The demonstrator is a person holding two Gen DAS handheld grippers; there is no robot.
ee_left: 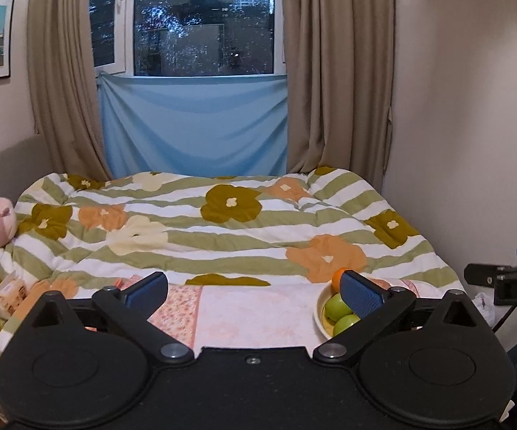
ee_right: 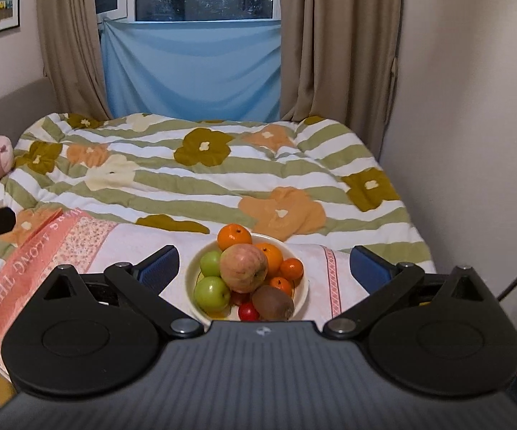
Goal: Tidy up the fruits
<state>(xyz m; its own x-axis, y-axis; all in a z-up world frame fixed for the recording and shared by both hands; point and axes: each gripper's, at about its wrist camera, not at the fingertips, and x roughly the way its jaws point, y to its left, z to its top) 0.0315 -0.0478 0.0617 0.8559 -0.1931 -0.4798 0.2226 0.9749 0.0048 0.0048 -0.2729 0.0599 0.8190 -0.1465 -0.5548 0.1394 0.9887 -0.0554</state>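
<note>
While both grippers hang apart from the fruit, we should settle the approach before we go down. Our right gripper (ee_right: pixel 263 267) has its jaws spread wide with nothing between the pads, and the bowl (ee_right: pixel 303 295) sits just ahead of it on the pink cloth (ee_right: pixel 143 242). Our left gripper (ee_left: pixel 254 292) is also wide and empty; from its view the bowl lies off to the right, half hidden behind the right-hand pad.

In the bowl the big apple (ee_right: pixel 244 268) rides on top of the heap. Left of it sit two green apples (ee_right: pixel 211 294), behind it the oranges (ee_right: pixel 234 236), in front of it a kiwi (ee_right: pixel 272 302) and a small red fruit (ee_right: pixel 248 311).

We judge the sorting not yet begun. We would take the top apple first, since lifting a lower piece could tip the pile. Come at it squarely from above, pads on opposite flanks at its widest part, and close gently, as round fruit squirts out of an off-centre pinch. Bare cloth left of the bowl looks a fair place to set it.
</note>
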